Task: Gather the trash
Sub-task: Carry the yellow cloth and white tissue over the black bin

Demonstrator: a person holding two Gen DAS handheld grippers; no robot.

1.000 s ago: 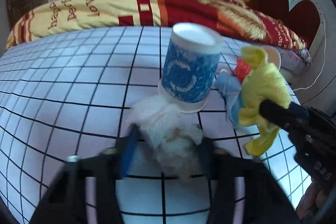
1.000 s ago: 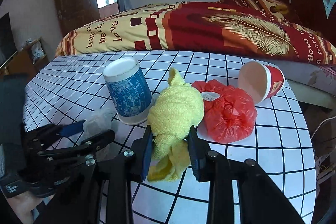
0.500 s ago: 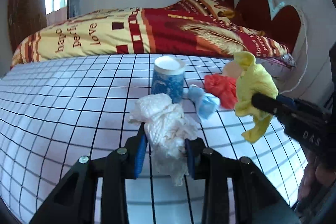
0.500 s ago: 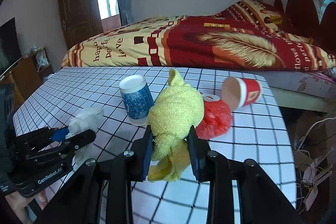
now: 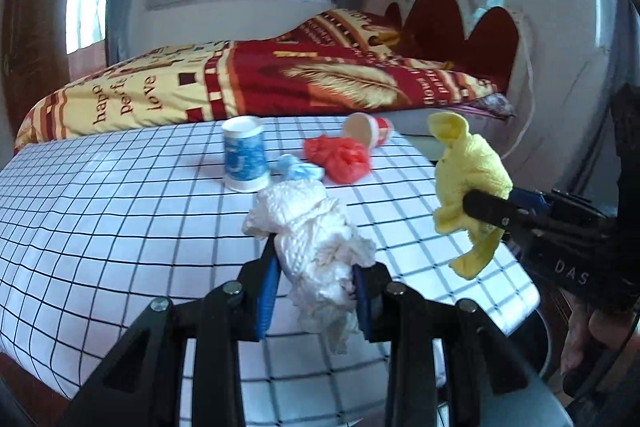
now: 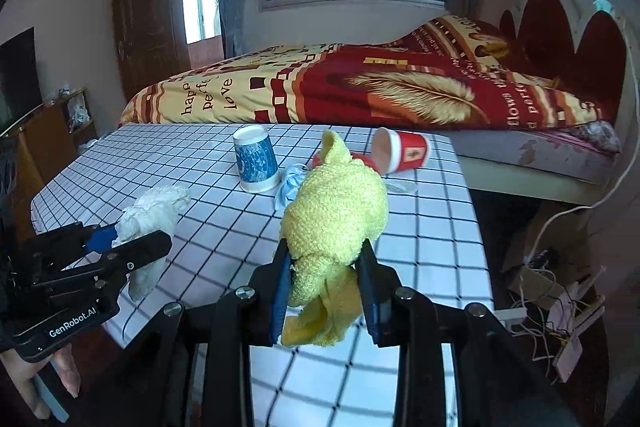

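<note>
White tissue wad (image 5: 316, 239) pinched narrow in my left gripper (image 5: 314, 291), yellow cloth (image 6: 334, 223) clamped likewise in my right gripper (image 6: 326, 301), both held clear above the table's near edge (image 5: 516, 311). I read this as the carry-off step; next I need a bin, none in view. Blue cup (image 5: 243, 155), red bag (image 5: 340, 159) and red cup (image 6: 402, 149) remain near the far right corner.
</note>
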